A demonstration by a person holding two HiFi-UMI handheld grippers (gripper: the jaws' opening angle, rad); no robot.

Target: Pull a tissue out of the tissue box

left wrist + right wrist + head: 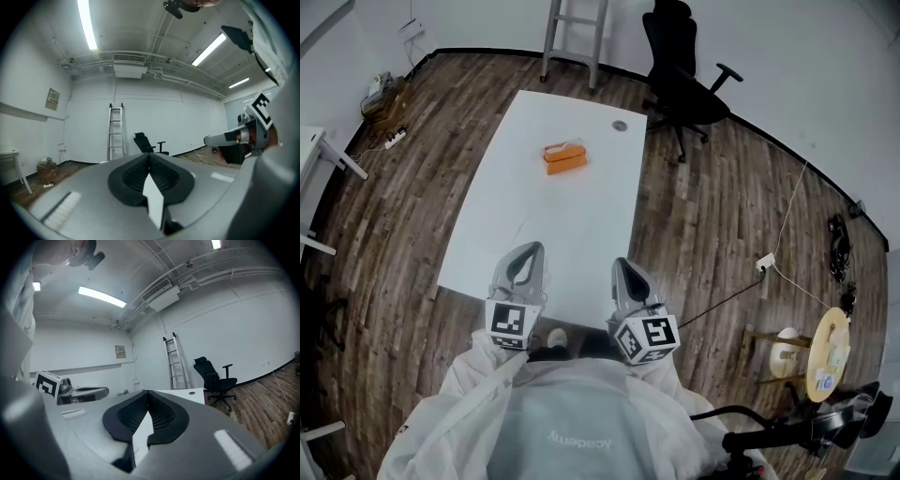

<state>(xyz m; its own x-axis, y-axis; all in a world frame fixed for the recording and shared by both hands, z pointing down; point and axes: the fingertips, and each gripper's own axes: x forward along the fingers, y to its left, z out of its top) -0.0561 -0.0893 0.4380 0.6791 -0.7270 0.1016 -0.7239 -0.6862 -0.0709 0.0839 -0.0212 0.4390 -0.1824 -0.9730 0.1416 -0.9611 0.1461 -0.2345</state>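
Note:
An orange tissue box [565, 157] with a white tissue poking from its top stands on the far half of the white table [581, 234]. Both grippers are held close to the person's body over the table's near edge, well short of the box. The left gripper [530, 249] has its jaws closed together with nothing between them, as its own view [149, 154] also shows. The right gripper [622, 265] is likewise shut and empty [146, 392]. The box appears in neither gripper view.
A black office chair [684, 80] stands past the table's far right corner, and a ladder [574, 37] leans on the back wall. A grommet [620, 126] sits near the table's far edge. A white desk [319, 178] is at left; a cable [787, 234] crosses the wooden floor at right.

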